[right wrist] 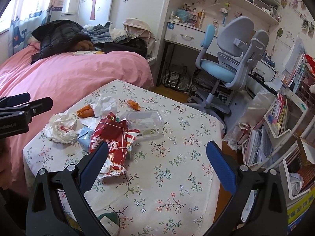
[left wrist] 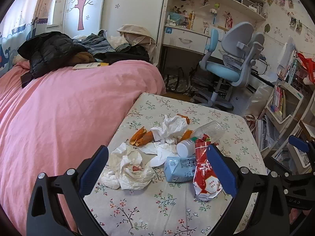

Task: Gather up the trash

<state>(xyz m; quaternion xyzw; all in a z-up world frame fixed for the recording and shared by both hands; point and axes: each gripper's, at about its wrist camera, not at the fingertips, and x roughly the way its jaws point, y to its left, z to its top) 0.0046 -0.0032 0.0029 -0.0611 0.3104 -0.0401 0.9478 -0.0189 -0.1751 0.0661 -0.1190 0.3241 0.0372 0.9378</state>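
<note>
Trash lies piled on a floral-cloth table (left wrist: 177, 206): crumpled white tissues (left wrist: 128, 169), a blue milk carton (left wrist: 178, 169), a red snack bag (left wrist: 204, 173), orange wrappers (left wrist: 140, 136), a white bottle (left wrist: 184, 147) and a clear plastic box (right wrist: 145, 121). My left gripper (left wrist: 157, 167) is open, its fingers either side of the tissues, carton and bag, holding nothing. My right gripper (right wrist: 157, 161) is open and empty above the table, the red snack bag (right wrist: 112, 139) by its left finger. The left gripper also shows at the left edge of the right wrist view (right wrist: 27, 104).
A pink bed (left wrist: 59, 108) with piled clothes borders the table's left. A blue-grey desk chair (left wrist: 232, 63) and desk stand behind. Cluttered bookshelves (right wrist: 281, 108) and a clear plastic bag (right wrist: 250, 114) stand on the right. A cardboard box (right wrist: 299, 179) sits at lower right.
</note>
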